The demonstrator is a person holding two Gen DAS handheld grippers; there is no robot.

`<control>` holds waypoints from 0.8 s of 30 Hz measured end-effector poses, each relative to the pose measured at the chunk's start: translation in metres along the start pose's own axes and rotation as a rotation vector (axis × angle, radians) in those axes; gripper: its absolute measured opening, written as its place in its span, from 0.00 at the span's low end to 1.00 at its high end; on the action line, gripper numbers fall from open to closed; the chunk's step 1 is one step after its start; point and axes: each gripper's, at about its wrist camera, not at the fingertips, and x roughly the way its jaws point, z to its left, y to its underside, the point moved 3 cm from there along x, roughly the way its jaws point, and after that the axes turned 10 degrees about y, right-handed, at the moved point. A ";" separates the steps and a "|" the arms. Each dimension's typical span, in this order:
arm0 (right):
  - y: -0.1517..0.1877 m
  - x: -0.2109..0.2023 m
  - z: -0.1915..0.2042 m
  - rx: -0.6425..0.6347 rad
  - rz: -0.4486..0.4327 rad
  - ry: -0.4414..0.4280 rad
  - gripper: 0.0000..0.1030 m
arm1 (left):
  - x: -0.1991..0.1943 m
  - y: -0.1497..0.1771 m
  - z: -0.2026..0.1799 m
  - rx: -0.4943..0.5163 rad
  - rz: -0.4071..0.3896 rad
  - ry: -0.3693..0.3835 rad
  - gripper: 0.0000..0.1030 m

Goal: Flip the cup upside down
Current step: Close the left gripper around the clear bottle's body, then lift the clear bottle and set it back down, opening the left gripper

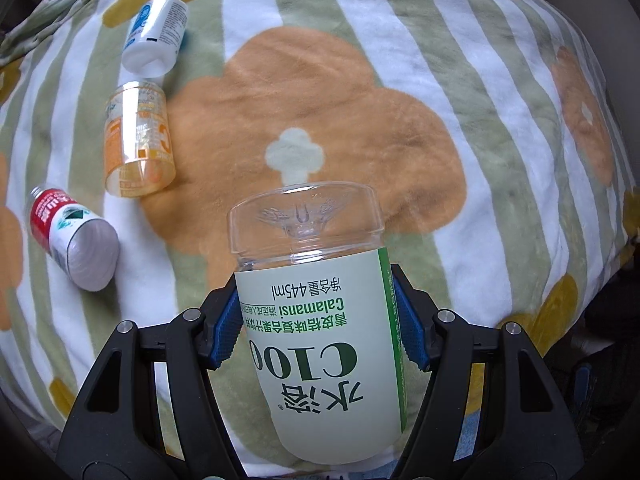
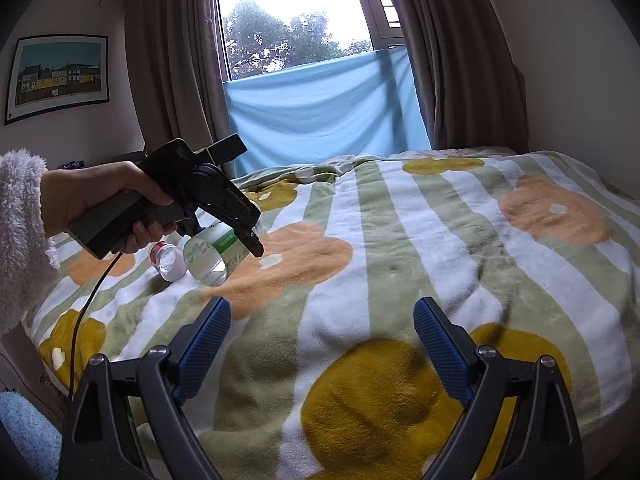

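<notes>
A clear plastic cup with a pale green C100 label (image 1: pixel 320 340) is clamped between the blue pads of my left gripper (image 1: pixel 322 320). Its closed clear bottom points away from the camera and its label text reads upside down. The right wrist view shows the same cup (image 2: pixel 212 254) tilted, held above the bed by the left gripper (image 2: pixel 224 204) in a person's hand. My right gripper (image 2: pixel 322 328) is open and empty, hovering over the blanket near the bed's front.
A striped blanket with orange and mustard flowers (image 1: pixel 460 120) covers the bed. Three more cut-bottle cups lie on their sides at left: white and blue (image 1: pixel 154 36), orange (image 1: pixel 138 140), red and white (image 1: pixel 72 236). A window (image 2: pixel 300 20) with curtains is behind the bed.
</notes>
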 end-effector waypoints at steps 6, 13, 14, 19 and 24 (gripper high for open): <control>-0.002 -0.008 0.000 0.000 -0.022 0.005 0.89 | 0.019 0.046 -0.010 0.004 0.023 0.000 0.61; 0.000 -0.009 -0.001 0.009 -0.011 0.005 0.89 | 0.042 0.059 -0.004 0.008 0.031 -0.025 0.61; 0.000 -0.009 -0.002 0.014 -0.007 0.004 0.89 | 0.043 0.060 -0.003 0.005 0.028 -0.031 0.61; 0.000 -0.005 -0.005 0.030 0.004 -0.001 0.89 | 0.044 0.063 -0.001 0.004 0.003 -0.053 0.65; 0.001 -0.004 -0.006 0.037 0.006 -0.001 0.89 | 0.027 0.068 -0.004 0.021 -0.066 -0.073 1.00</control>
